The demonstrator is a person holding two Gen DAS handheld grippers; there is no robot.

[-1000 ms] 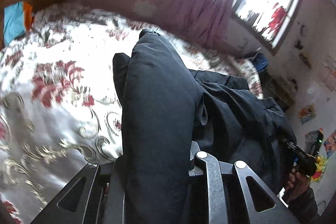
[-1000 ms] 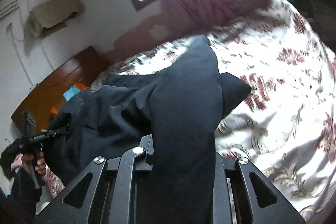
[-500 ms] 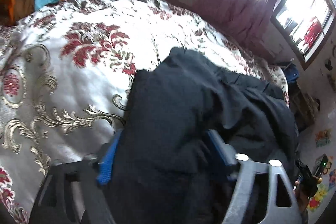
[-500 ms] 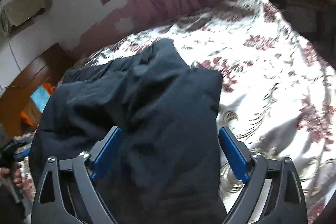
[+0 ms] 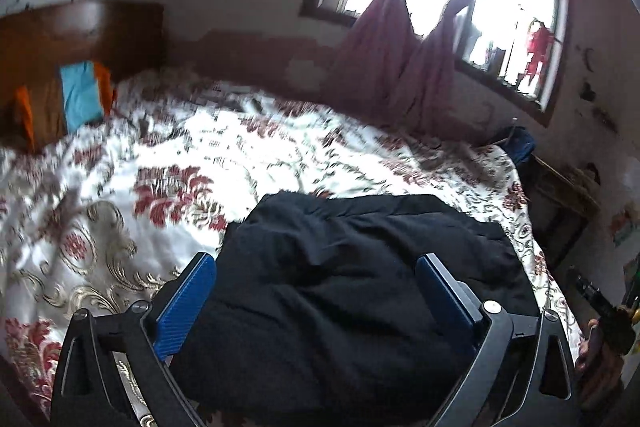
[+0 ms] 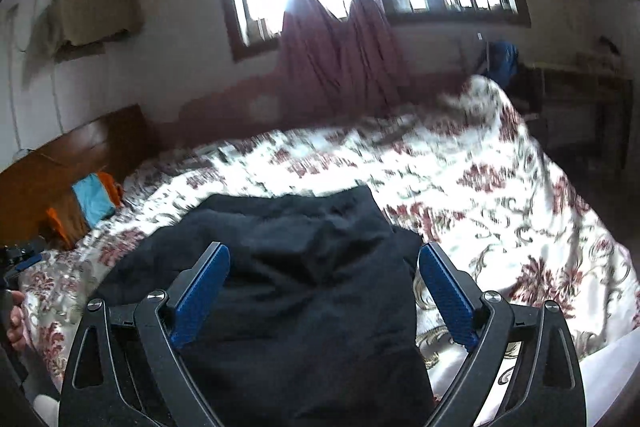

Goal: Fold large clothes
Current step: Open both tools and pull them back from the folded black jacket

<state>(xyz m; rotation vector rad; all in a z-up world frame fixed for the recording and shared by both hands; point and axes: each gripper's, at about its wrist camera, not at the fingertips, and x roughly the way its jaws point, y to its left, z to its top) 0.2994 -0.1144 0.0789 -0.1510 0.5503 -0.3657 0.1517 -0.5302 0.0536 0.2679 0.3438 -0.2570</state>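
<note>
A large black garment (image 5: 360, 279) lies bunched on a bed with a white, red-flowered cover (image 5: 200, 163). My left gripper (image 5: 316, 267) is open, its blue pads wide apart over the garment's near part. The garment also shows in the right wrist view (image 6: 304, 267). My right gripper (image 6: 324, 259) is open, its jaws wide apart above the cloth. Neither gripper pinches the fabric. The other hand and gripper show at the edge of each view: the right one (image 5: 604, 311) and the left one (image 6: 16, 267).
A wooden headboard (image 5: 72, 31) with a blue and orange cloth (image 5: 80, 95) stands at the bed's left end. Windows with maroon curtains (image 5: 400, 59) line the far wall. A blue bag (image 6: 500, 59) and dark furniture (image 6: 580, 107) stand beyond the bed's right end.
Both grippers were shut on the raised garment, then opened and let it drop onto the bed. Both have tilted up and pulled back a little since.
</note>
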